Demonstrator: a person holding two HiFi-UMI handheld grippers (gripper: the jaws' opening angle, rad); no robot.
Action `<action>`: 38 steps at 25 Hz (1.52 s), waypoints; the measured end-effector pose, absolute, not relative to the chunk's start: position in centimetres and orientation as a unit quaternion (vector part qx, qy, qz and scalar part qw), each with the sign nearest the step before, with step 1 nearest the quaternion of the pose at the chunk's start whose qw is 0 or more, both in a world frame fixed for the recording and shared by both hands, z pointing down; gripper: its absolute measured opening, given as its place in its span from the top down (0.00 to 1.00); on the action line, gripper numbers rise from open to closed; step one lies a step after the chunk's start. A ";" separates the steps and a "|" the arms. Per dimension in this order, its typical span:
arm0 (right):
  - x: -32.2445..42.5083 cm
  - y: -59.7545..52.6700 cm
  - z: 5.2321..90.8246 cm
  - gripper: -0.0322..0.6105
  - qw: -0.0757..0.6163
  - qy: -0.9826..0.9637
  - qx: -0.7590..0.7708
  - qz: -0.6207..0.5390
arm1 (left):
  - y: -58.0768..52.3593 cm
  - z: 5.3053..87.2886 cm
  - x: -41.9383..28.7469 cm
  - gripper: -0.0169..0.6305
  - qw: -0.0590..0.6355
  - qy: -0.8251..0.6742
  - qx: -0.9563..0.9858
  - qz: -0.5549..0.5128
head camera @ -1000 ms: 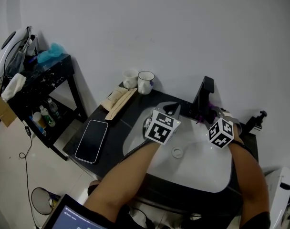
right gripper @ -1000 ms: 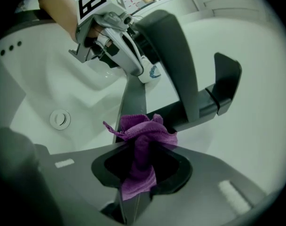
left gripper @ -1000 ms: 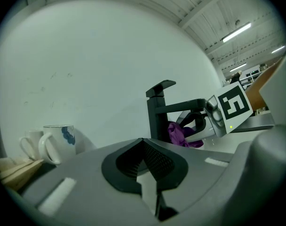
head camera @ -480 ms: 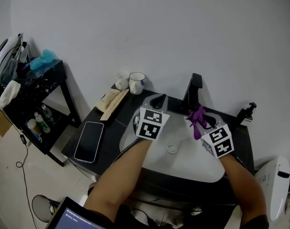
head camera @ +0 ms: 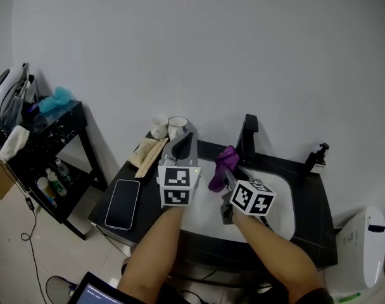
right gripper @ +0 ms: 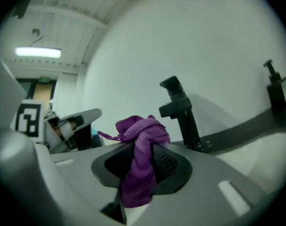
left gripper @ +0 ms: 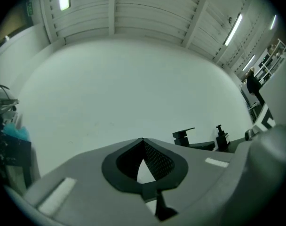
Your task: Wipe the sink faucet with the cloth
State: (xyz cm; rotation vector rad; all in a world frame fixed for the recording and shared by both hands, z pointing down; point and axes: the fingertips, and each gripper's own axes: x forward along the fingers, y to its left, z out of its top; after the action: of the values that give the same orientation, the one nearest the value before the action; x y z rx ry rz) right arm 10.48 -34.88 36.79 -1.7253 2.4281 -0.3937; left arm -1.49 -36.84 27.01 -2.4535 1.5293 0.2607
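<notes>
Right claw (right gripper: 142, 160) is clamped on the purple cloth (right gripper: 139, 131). It bunches up above my jaws and a tail hangs down between them. Cloth's up in the air over the sink (head camera: 286, 215), near the black faucet (right gripper: 180, 112) but not touching it. Left claw (left gripper: 143, 144) has its tips pressed together with nothing in them, raised just left of the cloth.

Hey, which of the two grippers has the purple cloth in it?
The right gripper: its jaws are clamped on the purple cloth, in front of the black faucet. The left gripper is shut at the tips with nothing between its jaws.
</notes>
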 end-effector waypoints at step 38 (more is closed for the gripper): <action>8.3 -42.1 36.5 0.79 0.322 0.702 -0.563 -0.293 | -35.6 25.7 -2.7 0.95 0.161 0.527 -0.824 0.131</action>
State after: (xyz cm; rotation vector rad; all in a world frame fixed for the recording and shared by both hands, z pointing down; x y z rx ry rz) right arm 8.32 -42.11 36.49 -1.4790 1.8425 -0.7703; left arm -2.68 -35.62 25.75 -2.3528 1.5050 0.3749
